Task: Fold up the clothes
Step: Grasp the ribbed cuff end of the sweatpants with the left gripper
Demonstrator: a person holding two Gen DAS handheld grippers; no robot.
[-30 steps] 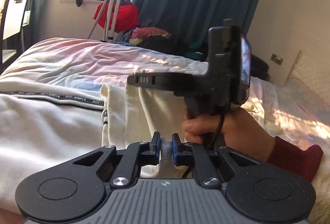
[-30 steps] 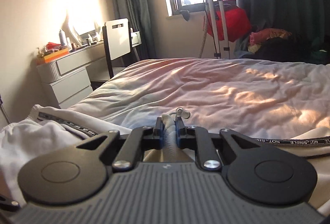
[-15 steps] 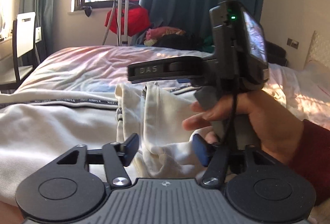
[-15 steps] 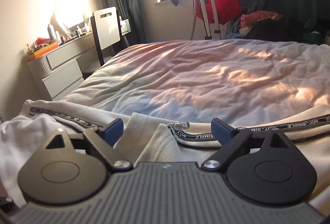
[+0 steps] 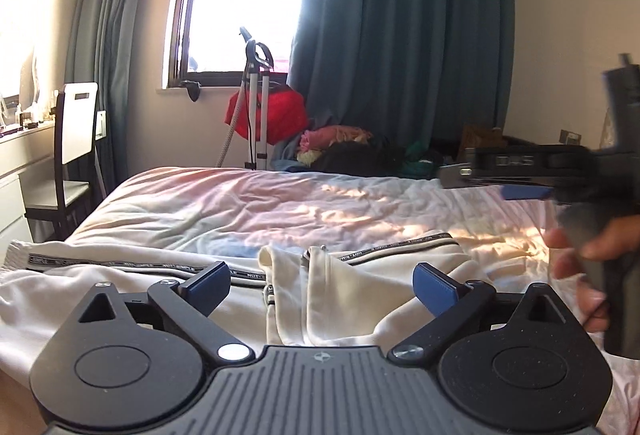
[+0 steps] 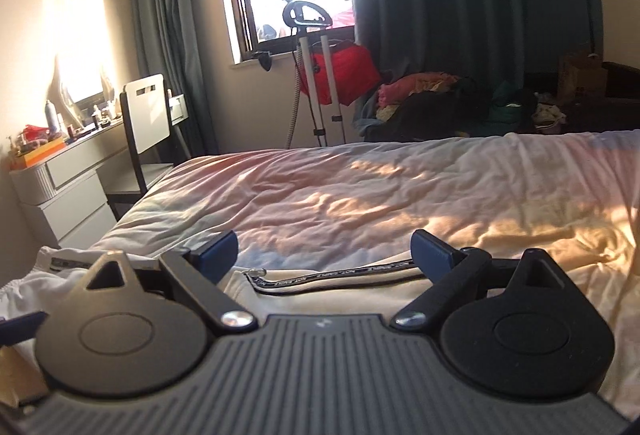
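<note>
Both the left gripper (image 5: pixel 322 285) and the right gripper (image 6: pixel 324 253) hold their fingers spread wide, grasping nothing. The cream garment (image 5: pixel 352 299) lies on the near bed (image 5: pixel 280 207), below them.

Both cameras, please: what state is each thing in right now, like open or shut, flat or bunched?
Left gripper: open, holding nothing.
Right gripper: open, holding nothing.
Cream jacket: lying on the bed, collar part folded over.
Bed: covered, sheet wrinkled.
Curtains: drawn aside, window uncovered.
Chair: unoccupied.
</note>
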